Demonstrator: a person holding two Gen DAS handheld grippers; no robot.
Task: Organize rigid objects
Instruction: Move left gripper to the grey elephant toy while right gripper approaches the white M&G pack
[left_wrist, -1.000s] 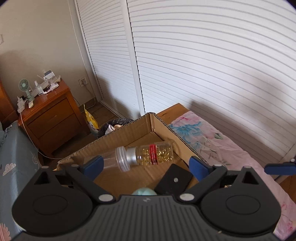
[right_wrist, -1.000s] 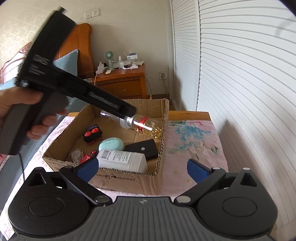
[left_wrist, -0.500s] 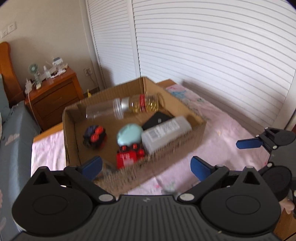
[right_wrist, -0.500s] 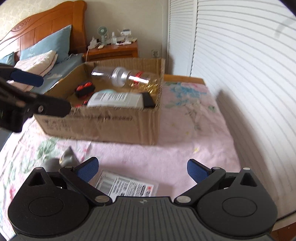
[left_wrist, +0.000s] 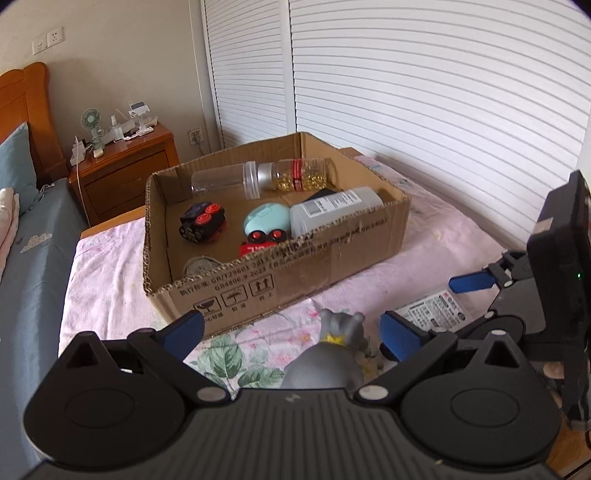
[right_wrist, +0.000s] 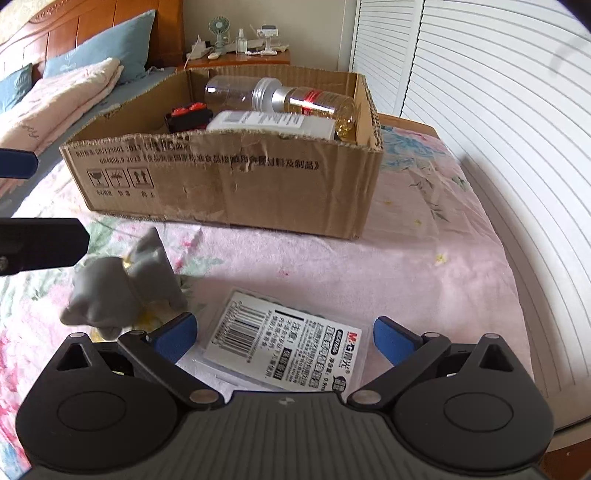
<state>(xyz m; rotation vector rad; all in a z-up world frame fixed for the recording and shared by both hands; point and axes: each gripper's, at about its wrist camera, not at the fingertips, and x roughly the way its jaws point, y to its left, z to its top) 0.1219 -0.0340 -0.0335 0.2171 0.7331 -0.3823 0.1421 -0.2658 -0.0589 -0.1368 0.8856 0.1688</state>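
grey figurine (right_wrist: 122, 284) | brown box (right_wrist: 236, 177) | pink floral sheet (right_wrist: 406, 266)

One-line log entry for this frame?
left gripper: open, over grey toy figure | right gripper: open, over labelled flat pack | cardboard box: part-filled

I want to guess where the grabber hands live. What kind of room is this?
Most likely a bedroom. There is a bed with a wooden headboard and blue pillows, a wooden nightstand holding a little fan, and the cardboard box of things sits on a flowery pink bedspread.
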